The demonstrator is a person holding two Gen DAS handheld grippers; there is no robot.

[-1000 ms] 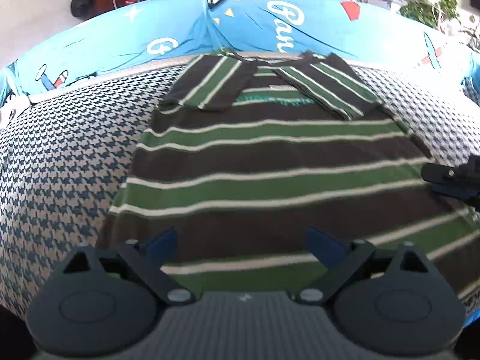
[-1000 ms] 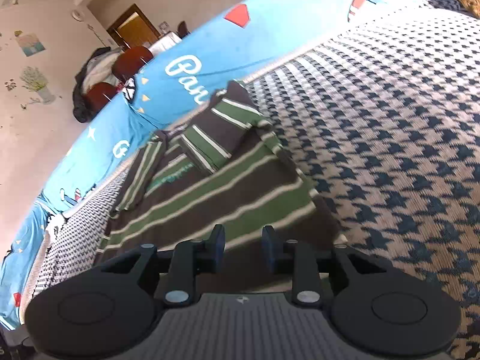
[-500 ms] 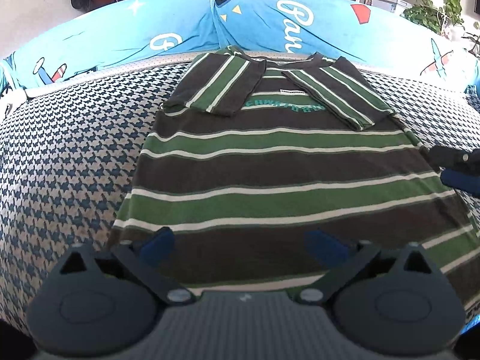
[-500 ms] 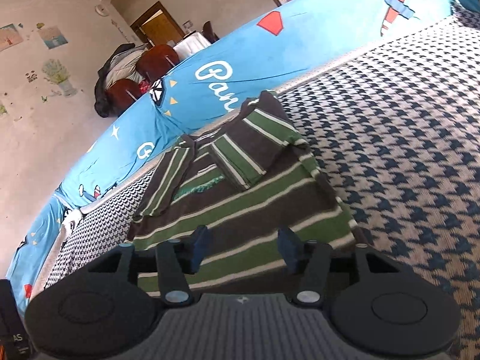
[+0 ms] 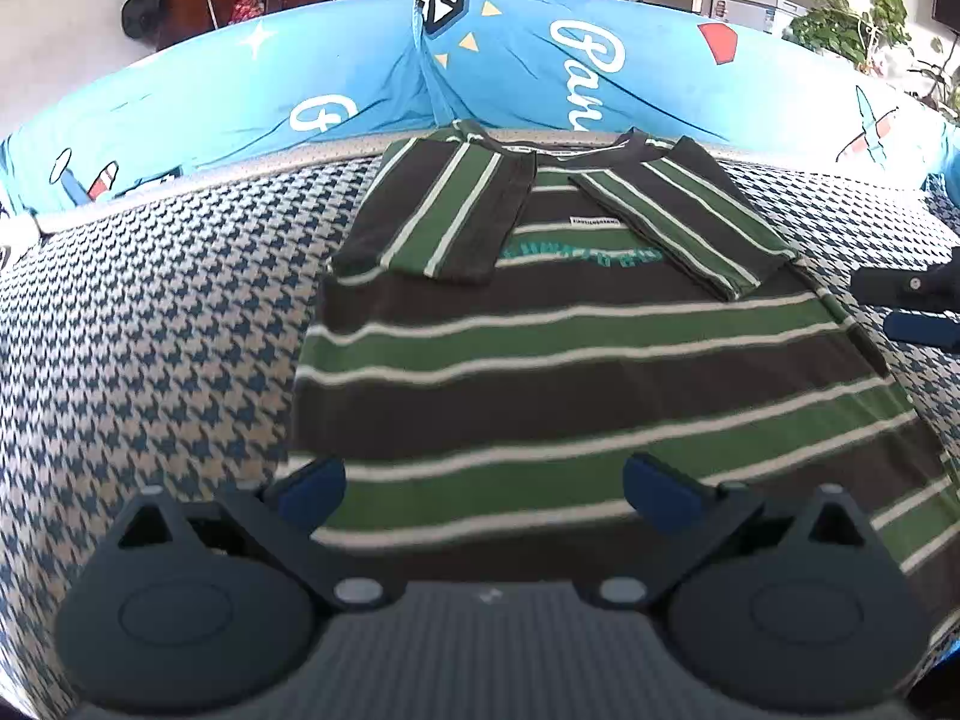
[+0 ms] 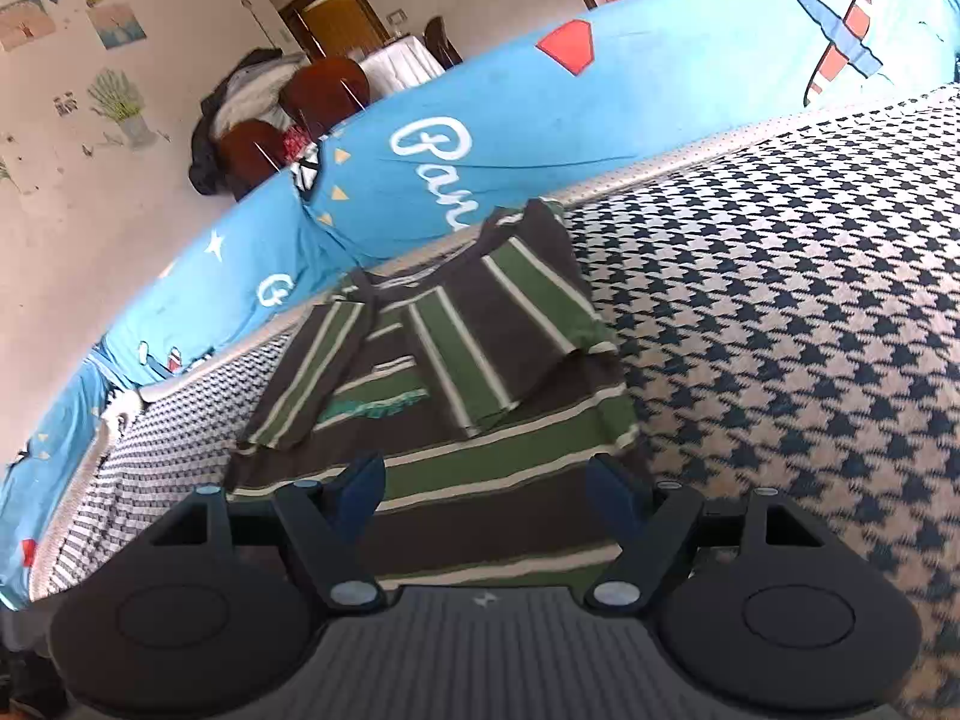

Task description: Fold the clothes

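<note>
- The striped t-shirt (image 5: 576, 372) is lying flat on the houndstooth bedspread (image 5: 150, 348), collar up at 12 o'clock against the blue printed cover (image 5: 336, 78), hem down at 6.
- Both sleeves are folded in over the chest; the left one sits around 11 o'clock, the right one around 1.
- The left gripper (image 5: 483, 489) has its jaws spread wide, hovering over the hem, with nothing clamped.
- The right gripper (image 6: 489, 489) is over the shirt's right side with its jaws opening and no cloth pinched. It shows at 3 o'clock in the left wrist view.
- A potted plant (image 5: 852, 0) is off at 1 o'clock.
</note>
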